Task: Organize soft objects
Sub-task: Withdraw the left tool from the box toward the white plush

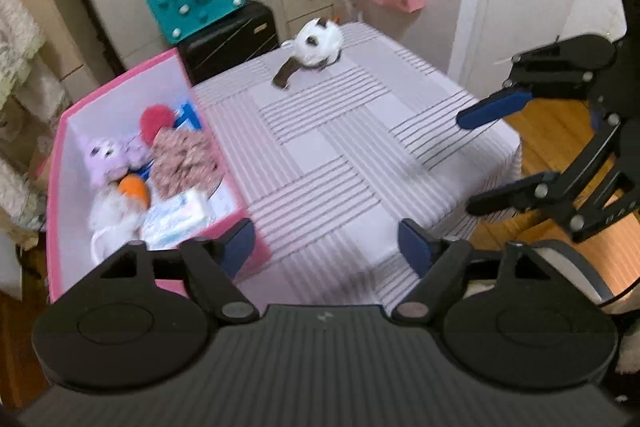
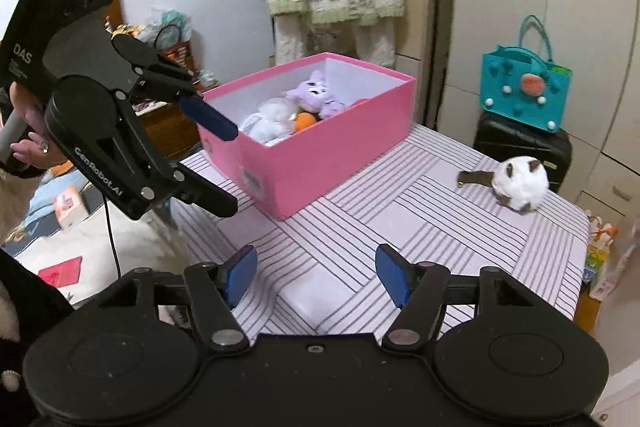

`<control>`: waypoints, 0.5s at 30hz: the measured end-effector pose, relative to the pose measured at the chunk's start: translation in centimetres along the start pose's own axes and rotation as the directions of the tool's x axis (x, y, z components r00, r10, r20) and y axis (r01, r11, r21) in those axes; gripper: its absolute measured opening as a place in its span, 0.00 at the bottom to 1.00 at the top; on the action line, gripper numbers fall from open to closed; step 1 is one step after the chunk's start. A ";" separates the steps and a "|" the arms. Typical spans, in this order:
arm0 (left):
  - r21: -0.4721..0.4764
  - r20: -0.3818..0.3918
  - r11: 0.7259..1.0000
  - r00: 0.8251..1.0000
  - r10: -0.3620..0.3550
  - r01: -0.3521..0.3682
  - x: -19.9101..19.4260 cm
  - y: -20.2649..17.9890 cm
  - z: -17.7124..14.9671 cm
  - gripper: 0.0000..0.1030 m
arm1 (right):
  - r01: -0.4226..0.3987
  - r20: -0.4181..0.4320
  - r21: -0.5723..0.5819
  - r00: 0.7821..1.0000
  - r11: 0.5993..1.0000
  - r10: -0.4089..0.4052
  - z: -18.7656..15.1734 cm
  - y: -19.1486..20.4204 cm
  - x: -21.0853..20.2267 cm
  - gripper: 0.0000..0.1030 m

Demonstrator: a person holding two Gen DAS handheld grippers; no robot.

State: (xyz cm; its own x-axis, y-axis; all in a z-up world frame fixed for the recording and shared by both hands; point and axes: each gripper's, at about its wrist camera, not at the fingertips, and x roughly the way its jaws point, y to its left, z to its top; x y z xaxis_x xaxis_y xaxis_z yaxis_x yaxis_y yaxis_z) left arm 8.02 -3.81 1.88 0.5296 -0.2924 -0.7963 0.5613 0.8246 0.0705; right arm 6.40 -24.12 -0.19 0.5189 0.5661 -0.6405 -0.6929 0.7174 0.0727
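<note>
Reading "GenRobot.AI" and "DAS" — left gripper (image 2: 236,167) housing, white lettering.

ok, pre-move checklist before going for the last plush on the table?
1. Left gripper empty, jaws open: ok.
2. Right gripper empty, jaws open: ok.
3. White and brown plush alone on the striped tablecloth, nothing between it and the grippers: ok.
4. Plush sits near the table's far edge, so a push could knock it off: not ok.
5. Pink box open, on the table: ok.
6. Space left in the box, already holding the purple plush and other toys: cannot tell.
</note>
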 end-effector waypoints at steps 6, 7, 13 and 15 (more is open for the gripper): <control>0.009 0.055 0.999 0.998 -0.033 0.032 1.8 -0.8 2.0 0.80 | 0.068 0.031 0.017 0.997 0.998 -0.068 -1.2 -2.0 0.7 0.72; 0.000 0.069 0.999 0.997 -0.037 0.037 2.1 -0.8 2.3 0.81 | 0.076 0.034 0.018 0.997 0.997 -0.076 -1.3 -2.4 0.8 0.73; -0.060 0.127 0.993 0.988 -0.090 0.099 4.2 -0.3 3.9 0.82 | 0.120 0.056 0.037 0.991 0.992 -0.122 -1.7 -5.1 1.9 0.74; -0.074 0.136 0.992 0.986 -0.092 0.103 5.0 -0.1 4.5 0.82 | 0.127 0.061 0.033 0.990 0.991 -0.129 -1.8 -5.8 2.2 0.76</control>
State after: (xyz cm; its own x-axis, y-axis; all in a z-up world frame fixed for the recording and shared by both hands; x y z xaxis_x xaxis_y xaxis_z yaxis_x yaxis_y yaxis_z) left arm 13.44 -7.52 0.62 0.5571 -0.4299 -0.7106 0.5638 0.8240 -0.0565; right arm 10.69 -27.72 -3.40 0.6337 0.4922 -0.5968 -0.6039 0.7969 0.0160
